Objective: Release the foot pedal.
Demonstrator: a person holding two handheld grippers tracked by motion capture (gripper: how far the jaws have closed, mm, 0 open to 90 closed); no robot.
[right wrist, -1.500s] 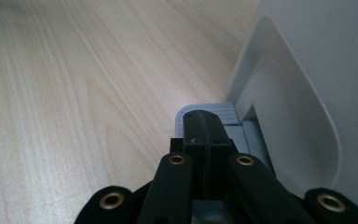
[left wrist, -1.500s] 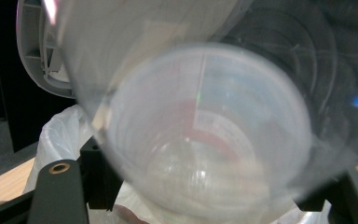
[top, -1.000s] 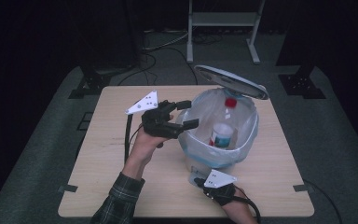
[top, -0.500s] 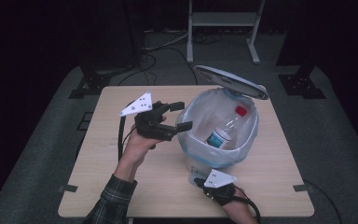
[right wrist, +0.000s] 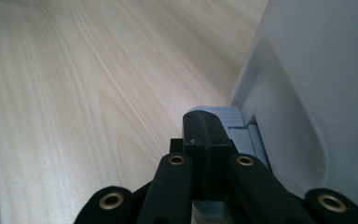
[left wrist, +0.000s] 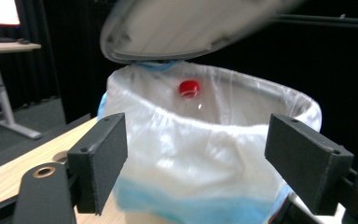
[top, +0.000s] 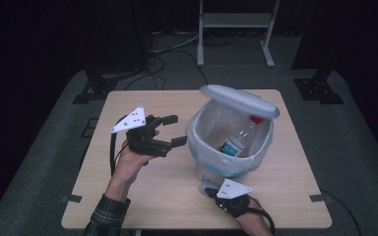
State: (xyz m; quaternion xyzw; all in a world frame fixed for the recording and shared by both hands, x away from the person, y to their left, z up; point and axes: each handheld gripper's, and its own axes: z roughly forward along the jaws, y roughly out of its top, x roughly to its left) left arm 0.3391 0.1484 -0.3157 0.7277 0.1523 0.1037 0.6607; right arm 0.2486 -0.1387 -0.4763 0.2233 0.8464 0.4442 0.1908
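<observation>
We see the bin [top: 236, 147] in the middle of the table [top: 177, 196], lid up, with a bottle [top: 238, 140] inside. The left claw [top: 173, 130], at its 9 o'clock, gapes wide. The right claw [right wrist: 204, 140], squeezed together, presses the bin's pedal [right wrist: 242, 128] at 6 o'clock.

Table [top: 142, 196]: pale wood with fine lengthwise grain.
Bin [top: 211, 169]: light grey body; grey lid [top: 238, 100].
Bin liner [top: 199, 142]: translucent white, with a light blue band low down.
Bottle [top: 238, 140]: clear plastic, red cap [left wrist: 189, 87], white and blue label.
Pedal [right wrist: 235, 123]: grey.
Left gripper [top: 173, 130]: black jaws, grey three-cornered plate with dark dots, black cable.
Right gripper [right wrist: 204, 140]: black jaws, brass-coloured rivets.
Sleeve [top: 103, 216]: dark green and grey plaid.
Floor [top: 354, 147]: dark grey.
Stand [top: 234, 22] beyond the far edge: light grey.
</observation>
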